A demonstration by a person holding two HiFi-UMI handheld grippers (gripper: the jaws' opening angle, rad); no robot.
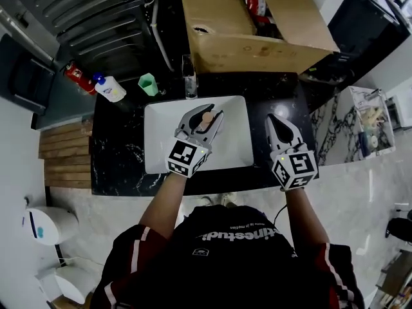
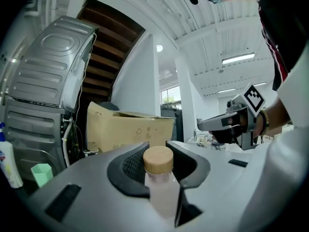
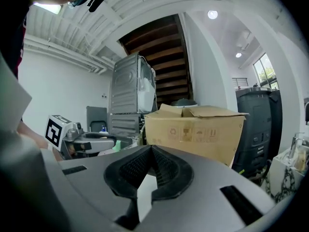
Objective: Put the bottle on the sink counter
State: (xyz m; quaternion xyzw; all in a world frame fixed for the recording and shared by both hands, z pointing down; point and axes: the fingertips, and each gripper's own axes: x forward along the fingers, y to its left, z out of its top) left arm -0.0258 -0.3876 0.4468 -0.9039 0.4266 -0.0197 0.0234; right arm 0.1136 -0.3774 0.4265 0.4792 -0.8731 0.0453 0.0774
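A: What is nearest?

B: The person's dark shirt (image 1: 225,250), at the bottom of the frame. Both arms are reaching up from it.

A: What is the left gripper (image 1: 205,114) doing?

B: It is holding the bottle (image 2: 161,190). Its jaws are pinching it just under the round wooden cap (image 2: 158,159). The bottle is standing up straight, cap on top, in the middle of the frame.

A: Where is it hanging?

B: Over the white sink (image 1: 161,147), not over the black counter (image 1: 119,140). The counter is lying to the left of the sink, and a thinner strip is lying to the right.

A: And the right gripper (image 1: 275,121)?

B: It is pointing forward over that right strip. Its jaws are pressing together, holding nothing.

A: So which way next?

B: I think the bottle is needing to go sideways, staying straight up. The big cardboard box (image 1: 244,44) is sitting far back, at the top.
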